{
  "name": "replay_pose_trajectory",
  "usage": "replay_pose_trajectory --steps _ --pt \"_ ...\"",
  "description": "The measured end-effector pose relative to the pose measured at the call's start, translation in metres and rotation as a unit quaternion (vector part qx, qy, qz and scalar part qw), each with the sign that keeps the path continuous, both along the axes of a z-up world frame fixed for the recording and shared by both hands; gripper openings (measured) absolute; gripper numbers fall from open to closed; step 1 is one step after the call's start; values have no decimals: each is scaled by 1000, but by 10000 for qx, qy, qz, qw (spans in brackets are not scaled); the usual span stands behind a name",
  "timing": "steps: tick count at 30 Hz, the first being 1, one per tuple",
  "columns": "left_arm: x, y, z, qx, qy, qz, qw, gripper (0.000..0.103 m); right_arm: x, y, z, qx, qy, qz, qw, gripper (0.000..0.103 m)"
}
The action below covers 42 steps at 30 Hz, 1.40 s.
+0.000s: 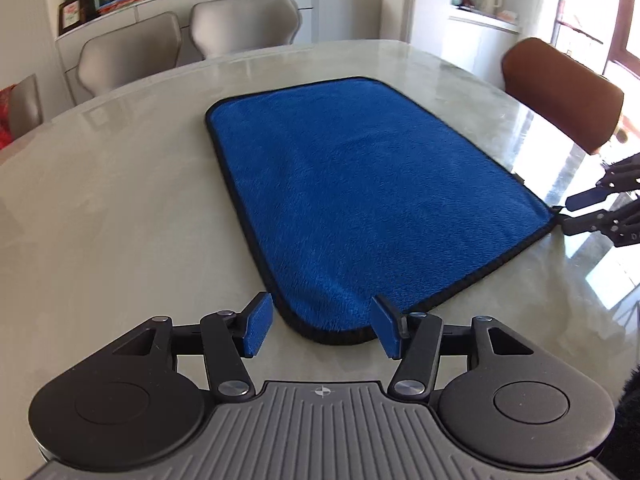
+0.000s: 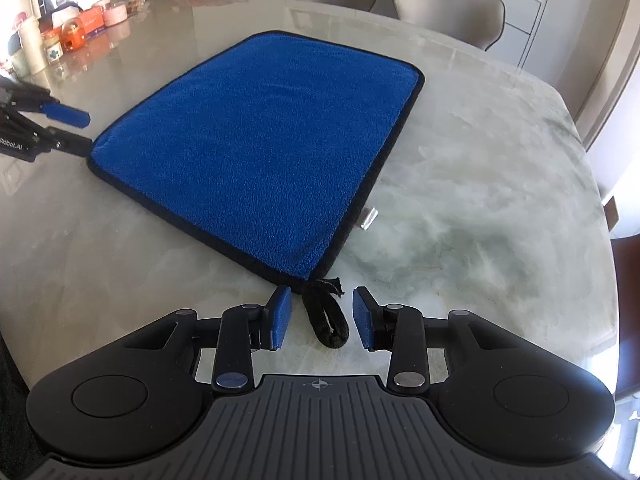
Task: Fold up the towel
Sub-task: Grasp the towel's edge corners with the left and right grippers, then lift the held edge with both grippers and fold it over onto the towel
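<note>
We see a plush blue towel (image 1: 360, 200) with black trim, flat on the glossy marble table (image 1: 120, 200), our left tongs (image 1: 322, 330) released at one rounded corner, right tongs (image 2: 320, 318) released around its black loop (image 2: 326, 320).

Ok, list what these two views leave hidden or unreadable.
- Towel underside: hidden by the towel itself, both views.
- Right gripper body: cut off by the left wrist view's right edge.
- Jars at the table's far end: labels too small, right wrist view.
- Hands: outside both frames.
</note>
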<state>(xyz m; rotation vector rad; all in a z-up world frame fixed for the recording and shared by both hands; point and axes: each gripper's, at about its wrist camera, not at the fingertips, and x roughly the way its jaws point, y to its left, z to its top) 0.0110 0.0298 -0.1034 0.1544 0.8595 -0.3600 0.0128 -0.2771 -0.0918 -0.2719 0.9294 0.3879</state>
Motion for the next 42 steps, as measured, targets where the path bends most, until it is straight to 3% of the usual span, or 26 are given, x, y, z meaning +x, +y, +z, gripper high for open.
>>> replay_pose_trajectory --steps 7,15,17,18,19,20,21,23,24,29,34,42 --pt "10 1 -14 -140 389 395 9984 59 1 2 -5 -50 -60 -34 10000 35" --pt "11 -6 -17 -83 467 394 9981 69 1 1 -7 81 -101 -8 9999 37" --pt "10 -8 -17 -45 444 382 9983 68 0 3 -8 141 -71 140 9998 31" --pt "11 -8 -17 -50 442 395 9982 66 0 5 -7 165 -54 194 9997 27" --pt "11 -8 -16 -53 435 402 9982 58 0 6 -7 193 -21 204 9996 15" --pt "12 -8 -16 -46 437 397 9982 48 0 7 -6 222 11 213 9995 10" --pt "14 -8 -15 -33 448 398 9982 42 1 7 -4 282 34 200 9994 9" --pt "18 -8 -13 -74 502 385 9980 16 6 2 3 532 33 81 9985 8" --pt "19 -8 -12 -87 504 387 9979 11 8 0 7 657 32 22 9978 7" --pt "22 -9 0 -43 415 344 9985 9 21 -12 29 1146 -78 -258 9931 7" --pt "46 -1 24 -247 150 407 9988 9 45 -20 50 1550 -280 -363 9868 7" --pt "118 -2 54 -192 -405 310 9985 9 134 -29 63 1726 -542 -492 9823 7"
